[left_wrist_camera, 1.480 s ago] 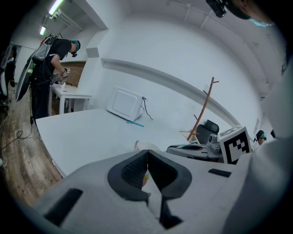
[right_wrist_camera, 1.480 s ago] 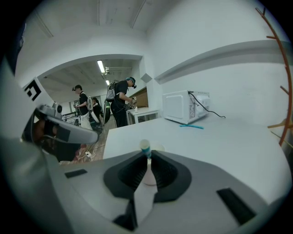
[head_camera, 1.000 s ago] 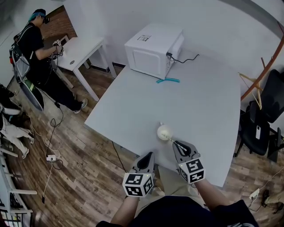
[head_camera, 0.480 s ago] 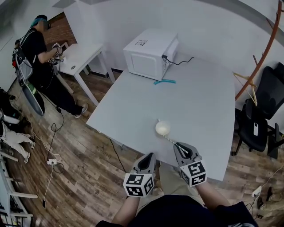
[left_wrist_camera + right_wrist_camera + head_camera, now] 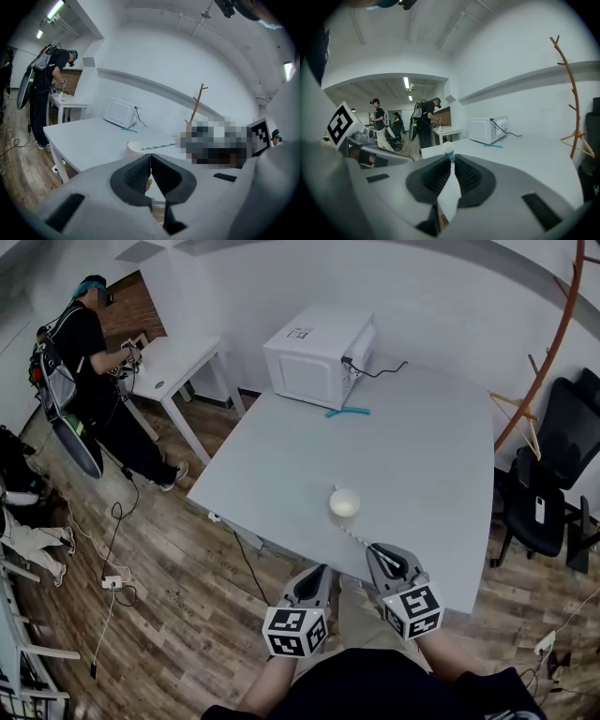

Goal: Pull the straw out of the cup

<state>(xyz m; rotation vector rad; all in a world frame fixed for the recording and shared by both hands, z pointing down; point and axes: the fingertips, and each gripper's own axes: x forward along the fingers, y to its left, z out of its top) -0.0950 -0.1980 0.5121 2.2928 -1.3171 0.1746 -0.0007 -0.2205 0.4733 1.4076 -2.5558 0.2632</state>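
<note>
Pinching seemingly light, crushable straw (image 5: 357, 533) by its near end, right gripper (image 5: 379, 550) fingers clamped; featherweight cup (image 5: 344, 502) beyond fingertips may tip; left gripper (image 5: 313, 579) fingers together.

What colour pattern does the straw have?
Teal and white stripes run along the straw; the left gripper view shows them best.

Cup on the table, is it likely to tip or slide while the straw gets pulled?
Probably light: the cup looks small, paper-like and nothing steadies it, so it may slide or tip. The straw leaves it at a low slant toward the right tongs, so the pull is mostly sideways.
</note>
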